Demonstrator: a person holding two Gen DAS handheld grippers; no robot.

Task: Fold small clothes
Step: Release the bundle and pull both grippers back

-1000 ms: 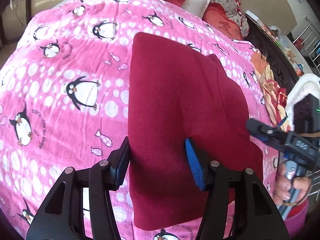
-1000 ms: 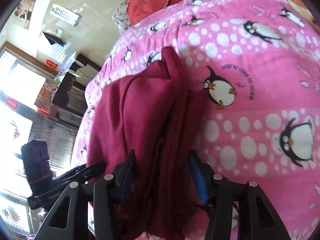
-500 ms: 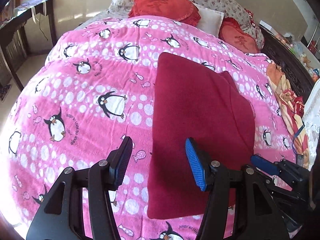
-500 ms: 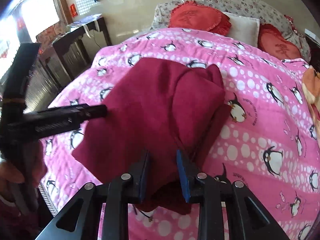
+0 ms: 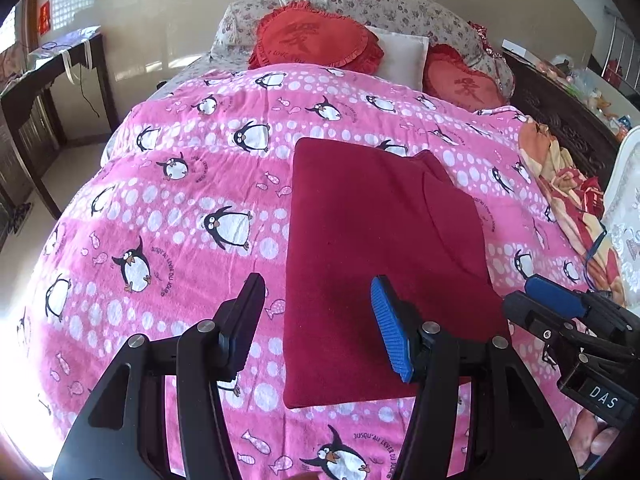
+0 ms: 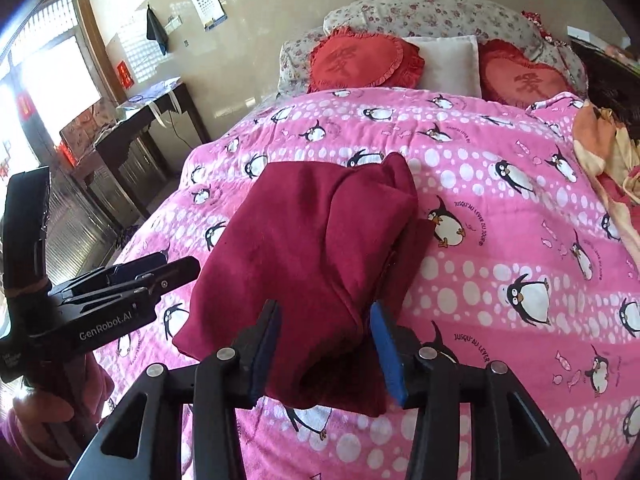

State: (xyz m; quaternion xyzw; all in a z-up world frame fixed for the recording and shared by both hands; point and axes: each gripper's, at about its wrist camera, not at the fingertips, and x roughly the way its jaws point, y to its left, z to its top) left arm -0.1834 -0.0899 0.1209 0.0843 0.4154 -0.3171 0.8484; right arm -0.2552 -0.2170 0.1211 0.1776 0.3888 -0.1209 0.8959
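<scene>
A dark red garment (image 5: 380, 220) lies folded in a rough rectangle on the pink penguin blanket (image 5: 180, 240). My left gripper (image 5: 316, 284) hovers open above its near left edge, with nothing pinched between the pads. My right gripper (image 5: 536, 296) shows at the right, beside the garment's near right corner. In the right wrist view the garment (image 6: 312, 232) looks thicker, with a rolled fold along its right side. The right gripper (image 6: 324, 306) hangs over that fold's near end; its jaws are opening and the pads do not press on the cloth. The left gripper (image 6: 160, 276) stands off the garment's left edge.
Two red heart cushions (image 5: 316, 40) (image 5: 464, 84), a white pillow (image 5: 400, 56) and floral pillows lie at the head of the bed. An orange patterned cloth (image 5: 568, 184) lies along the right edge. A dark desk (image 6: 152, 120) stands left of the bed.
Both grippers drew back and rose from the garment. The right jaws narrowed on the fold, then widened again. The garment stays folded on the blanket.
</scene>
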